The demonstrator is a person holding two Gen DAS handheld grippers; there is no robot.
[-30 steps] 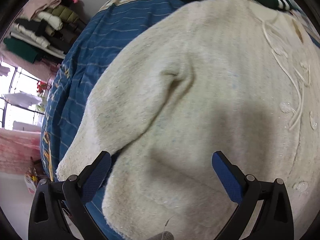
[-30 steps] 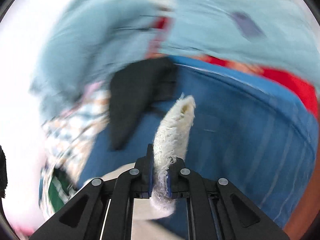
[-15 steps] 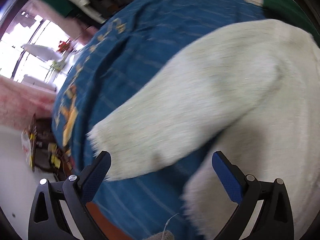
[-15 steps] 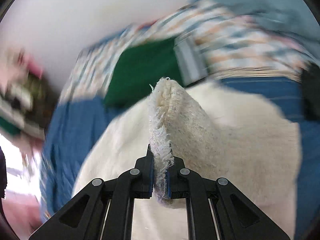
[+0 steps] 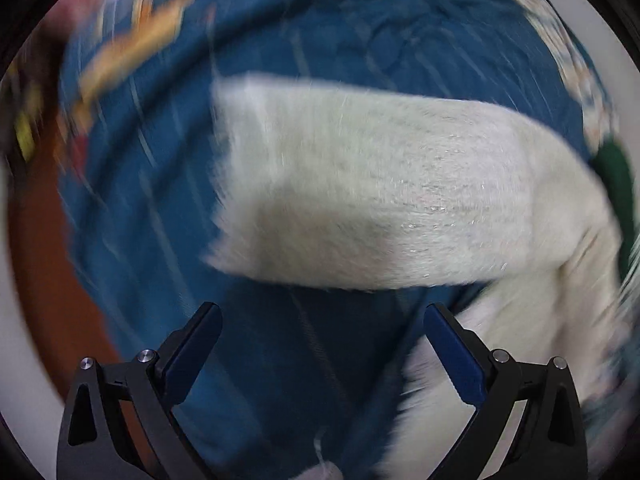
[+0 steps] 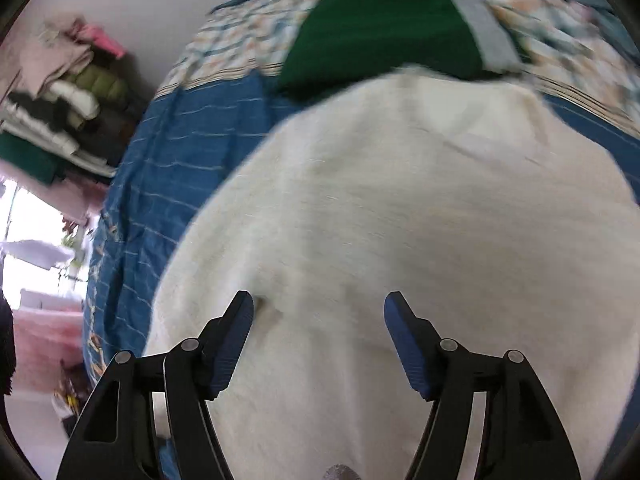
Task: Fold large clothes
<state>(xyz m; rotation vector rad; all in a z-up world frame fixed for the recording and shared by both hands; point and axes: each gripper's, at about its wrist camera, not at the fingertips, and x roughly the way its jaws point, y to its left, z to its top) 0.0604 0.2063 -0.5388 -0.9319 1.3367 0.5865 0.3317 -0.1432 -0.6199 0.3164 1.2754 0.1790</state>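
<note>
A cream fuzzy sweater [image 6: 400, 220] lies spread on a blue striped bedcover [image 6: 180, 148]. In the left wrist view one sleeve [image 5: 380, 208] stretches flat across the blue cover [image 5: 280, 40], its cuff end pointing left. My left gripper [image 5: 322, 320] hovers open just below that sleeve with nothing between its fingers. My right gripper [image 6: 318, 308] points down over the sweater's body; its jaws are opening and no cloth is pinched between them.
A folded dark green garment [image 6: 384, 32] lies beyond the sweater on a patterned quilt [image 6: 240, 52]. Stacked clothes [image 6: 68, 96] fill shelves at the left. The bed's edge [image 5: 92, 88] and floor show at the left of the left wrist view.
My right gripper carried the sleeve end across onto the sweater's body and let go, its jaws now apart. My left gripper slid off the body toward the other sleeve's cuff and rolled.
</note>
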